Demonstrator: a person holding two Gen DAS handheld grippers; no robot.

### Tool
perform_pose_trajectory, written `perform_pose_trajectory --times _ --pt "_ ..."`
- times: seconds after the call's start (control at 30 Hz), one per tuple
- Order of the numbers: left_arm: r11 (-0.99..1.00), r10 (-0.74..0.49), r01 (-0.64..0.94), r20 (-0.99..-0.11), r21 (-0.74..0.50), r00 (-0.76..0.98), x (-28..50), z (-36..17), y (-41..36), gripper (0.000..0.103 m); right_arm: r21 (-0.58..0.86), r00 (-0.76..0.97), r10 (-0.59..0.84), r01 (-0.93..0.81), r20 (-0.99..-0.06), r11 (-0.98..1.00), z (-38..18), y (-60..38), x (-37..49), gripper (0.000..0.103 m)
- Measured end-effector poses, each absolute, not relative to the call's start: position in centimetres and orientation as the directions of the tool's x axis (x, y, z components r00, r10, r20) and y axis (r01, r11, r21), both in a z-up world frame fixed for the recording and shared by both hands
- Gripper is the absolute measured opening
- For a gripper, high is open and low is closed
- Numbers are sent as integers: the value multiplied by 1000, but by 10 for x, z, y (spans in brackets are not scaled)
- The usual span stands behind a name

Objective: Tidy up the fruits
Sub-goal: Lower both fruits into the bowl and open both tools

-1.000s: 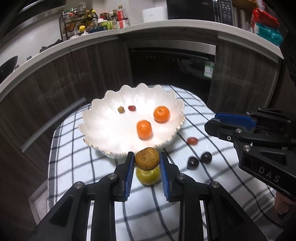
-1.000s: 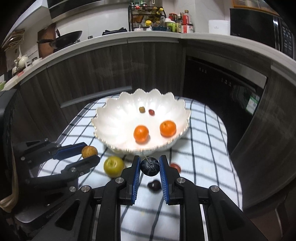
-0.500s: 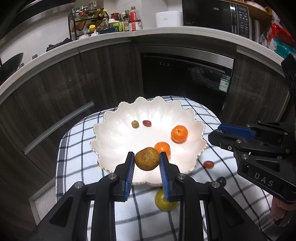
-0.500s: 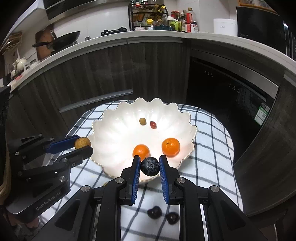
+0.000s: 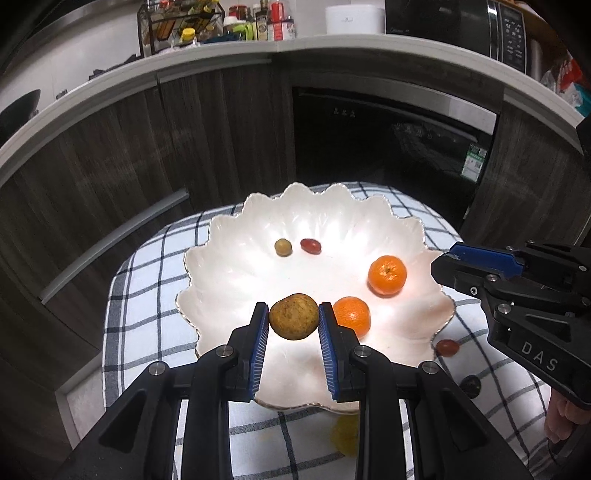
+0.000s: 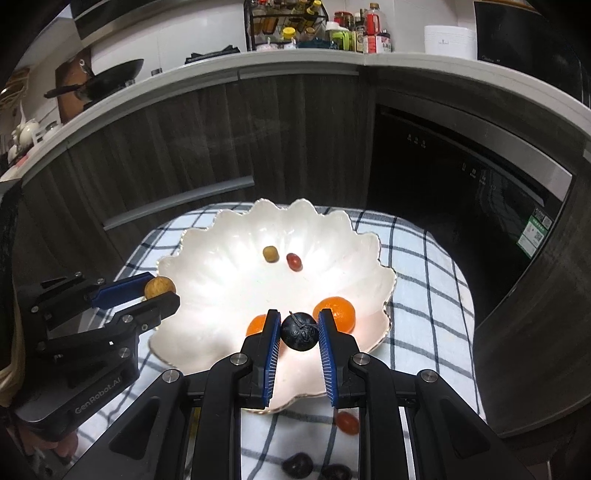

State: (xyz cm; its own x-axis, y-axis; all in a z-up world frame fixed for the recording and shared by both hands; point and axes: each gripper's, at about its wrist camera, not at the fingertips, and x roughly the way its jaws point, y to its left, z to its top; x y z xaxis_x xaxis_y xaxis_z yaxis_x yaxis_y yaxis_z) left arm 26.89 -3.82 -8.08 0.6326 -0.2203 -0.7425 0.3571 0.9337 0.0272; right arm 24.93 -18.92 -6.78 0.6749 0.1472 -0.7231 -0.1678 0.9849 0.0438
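A white scalloped bowl (image 5: 229, 269) (image 6: 207, 280) sits on a checked cloth. It holds two oranges (image 5: 387, 275) (image 5: 351, 314), a green grape (image 5: 283, 246) and a red grape (image 5: 310, 245). My left gripper (image 5: 294, 322) is shut on a brown round fruit (image 5: 294, 320) above the bowl's near side; it also shows in the right wrist view (image 6: 159, 288). My right gripper (image 6: 299, 332) is shut on a dark plum (image 6: 299, 331) above the bowl's near right part. A yellow fruit (image 5: 345, 435) lies under the left gripper, partly hidden.
On the cloth lie a red grape (image 5: 447, 347) (image 6: 347, 422) and dark plums (image 6: 297, 463) (image 6: 336, 472) (image 5: 470, 386). Dark cabinets and an oven (image 5: 388, 147) stand behind the small table. The counter holds a bottle rack (image 6: 286, 26).
Both grippers have risen and moved forward with their fruits, from the cloth in front of the bowl to above the bowl's near side.
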Motion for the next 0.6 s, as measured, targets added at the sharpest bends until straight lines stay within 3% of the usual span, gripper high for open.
perform_pose_trajectory --times 0.4,0.43,0.5,0.53,0.6 --pt "938 -201 345 -777 21 596 278 -101 -42 29 53 619 148 -169 -771 984 -91 -188 261 23" --pt "939 -198 344 -778 24 596 278 -101 -42 31 50 621 146 -170 -770 984 -91 -188 261 23" --pt "940 -196 339 -779 23 595 278 -101 -42 47 46 622 143 -169 -770 984 -91 -188 260 23" --pt "944 -192 330 -778 21 598 278 -100 -40 50 44 618 140 -169 -773 985 -91 -188 261 24" --pt "948 -178 316 -775 30 606 279 -99 -38 55 38 620 128 -157 -774 987 -91 -189 261 42"
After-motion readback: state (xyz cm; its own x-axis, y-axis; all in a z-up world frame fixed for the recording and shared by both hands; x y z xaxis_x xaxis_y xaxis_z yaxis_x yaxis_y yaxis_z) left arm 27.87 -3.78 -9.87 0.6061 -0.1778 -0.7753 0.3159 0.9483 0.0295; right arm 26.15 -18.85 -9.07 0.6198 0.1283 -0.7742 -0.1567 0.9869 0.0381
